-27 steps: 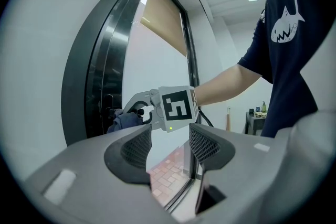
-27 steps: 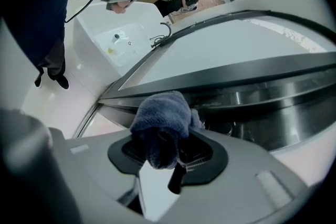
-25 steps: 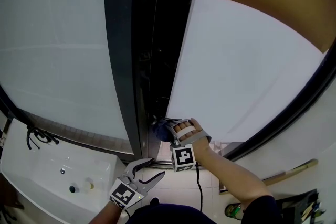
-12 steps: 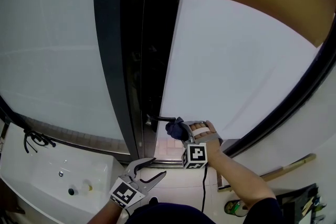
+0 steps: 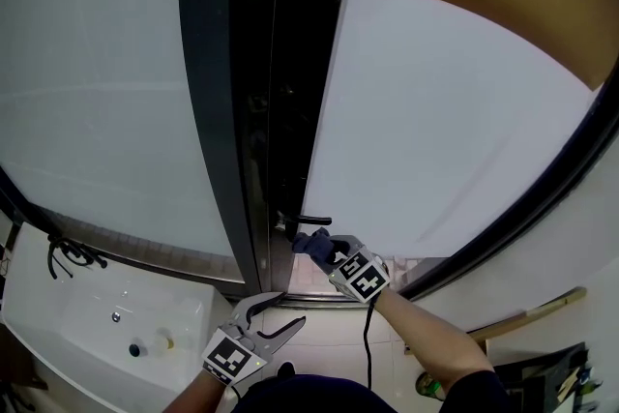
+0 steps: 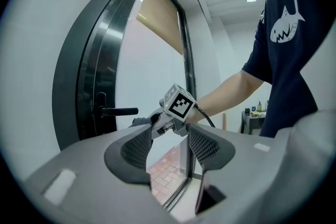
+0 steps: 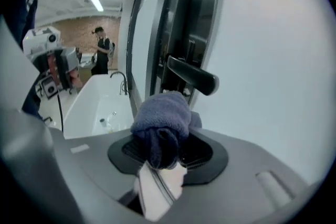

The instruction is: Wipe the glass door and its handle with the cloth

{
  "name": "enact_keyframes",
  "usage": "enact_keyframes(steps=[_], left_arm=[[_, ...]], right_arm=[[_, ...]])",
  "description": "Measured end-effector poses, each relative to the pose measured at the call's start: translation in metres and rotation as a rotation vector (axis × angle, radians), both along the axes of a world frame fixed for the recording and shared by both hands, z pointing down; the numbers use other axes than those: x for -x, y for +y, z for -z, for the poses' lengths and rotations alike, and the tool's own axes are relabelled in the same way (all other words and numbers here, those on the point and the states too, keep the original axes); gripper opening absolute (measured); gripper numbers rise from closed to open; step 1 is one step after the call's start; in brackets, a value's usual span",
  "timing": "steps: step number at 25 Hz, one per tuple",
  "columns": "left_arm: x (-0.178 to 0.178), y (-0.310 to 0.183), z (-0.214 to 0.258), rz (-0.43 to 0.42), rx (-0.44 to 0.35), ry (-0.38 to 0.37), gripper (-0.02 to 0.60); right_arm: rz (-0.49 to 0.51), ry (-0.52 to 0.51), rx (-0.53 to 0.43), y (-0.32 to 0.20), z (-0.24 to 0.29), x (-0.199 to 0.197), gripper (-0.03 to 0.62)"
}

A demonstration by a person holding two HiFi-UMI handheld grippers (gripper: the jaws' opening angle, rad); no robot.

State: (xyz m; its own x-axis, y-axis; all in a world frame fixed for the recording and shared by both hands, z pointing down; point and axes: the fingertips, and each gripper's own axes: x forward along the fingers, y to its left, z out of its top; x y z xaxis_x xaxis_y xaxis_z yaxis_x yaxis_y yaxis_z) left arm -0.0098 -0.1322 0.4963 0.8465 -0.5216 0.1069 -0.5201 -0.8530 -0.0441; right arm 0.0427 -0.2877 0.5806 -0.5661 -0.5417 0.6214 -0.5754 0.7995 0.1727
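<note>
The glass door (image 5: 435, 121) has frosted white glass in a dark frame, with a black lever handle (image 5: 311, 221) (image 7: 193, 75) (image 6: 118, 111) near its left edge. My right gripper (image 5: 311, 245) (image 7: 164, 150) is shut on a bunched blue-grey cloth (image 7: 163, 115) (image 5: 310, 244) (image 6: 137, 121), held just below the handle's lever; whether the cloth touches it I cannot tell. My left gripper (image 5: 270, 319) (image 6: 167, 143) hangs low and back from the door, open, with nothing between its fingers.
A dark vertical frame post (image 5: 218, 111) stands left of the door opening. A white sink (image 5: 106, 319) (image 7: 100, 107) with a tap lies at the lower left. Another person (image 7: 101, 50) stands far off by a brick wall. A wooden stick (image 5: 527, 314) lies on the floor at right.
My right gripper with the cloth has moved left and down from the glass to just under the handle, its marker cube turned. The left gripper has stayed put.
</note>
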Motion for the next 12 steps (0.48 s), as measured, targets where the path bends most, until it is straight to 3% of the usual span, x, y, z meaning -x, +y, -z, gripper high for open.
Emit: enact_keyframes(steps=[4, 12], left_arm=[[0.008, -0.003, -0.002, 0.021, 0.006, 0.001, 0.221], [0.025, -0.007, -0.013, 0.063, 0.025, -0.009, 0.221]], right_arm=[[0.000, -0.149, 0.079, -0.009, 0.004, 0.039, 0.163], [-0.093, -0.342, 0.065, -0.044, 0.021, 0.070, 0.163]])
